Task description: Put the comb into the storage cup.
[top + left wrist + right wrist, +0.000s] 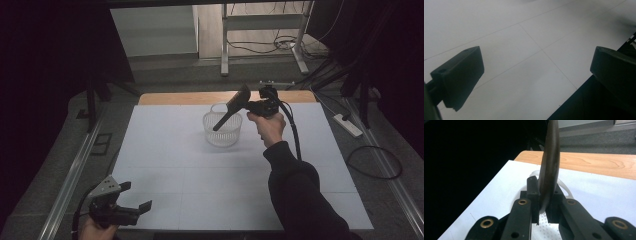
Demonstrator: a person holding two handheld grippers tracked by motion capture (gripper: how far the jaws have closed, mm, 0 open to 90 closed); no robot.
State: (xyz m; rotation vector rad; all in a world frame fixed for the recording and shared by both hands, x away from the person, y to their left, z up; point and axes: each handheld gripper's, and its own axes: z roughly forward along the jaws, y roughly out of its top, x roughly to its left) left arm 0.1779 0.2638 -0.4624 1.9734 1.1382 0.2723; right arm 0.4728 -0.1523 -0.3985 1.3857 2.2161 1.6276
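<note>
A dark, flat spatula-like utensil [231, 111] is clamped in my right gripper [253, 105], which is shut on its broad end. Its thin handle slants down and left into a white perforated basket [222, 134] standing at the back middle of the white table sheet [200, 180]. In the right gripper view the utensil [549, 165] stands edge-on between the two jaws of the right gripper [545, 196], with the basket's rim [566, 187] just beyond. My left gripper [131, 199] rests at the table's near left corner, open. Between the jaws of the left gripper [536, 72] is nothing but white sheet.
A strip of bare wooden tabletop [190, 98] runs along the far edge. Beyond it stands a metal frame [225, 45] with cables on the floor. A power strip [347, 125] and a looped cable [375, 162] lie on the floor at the right.
</note>
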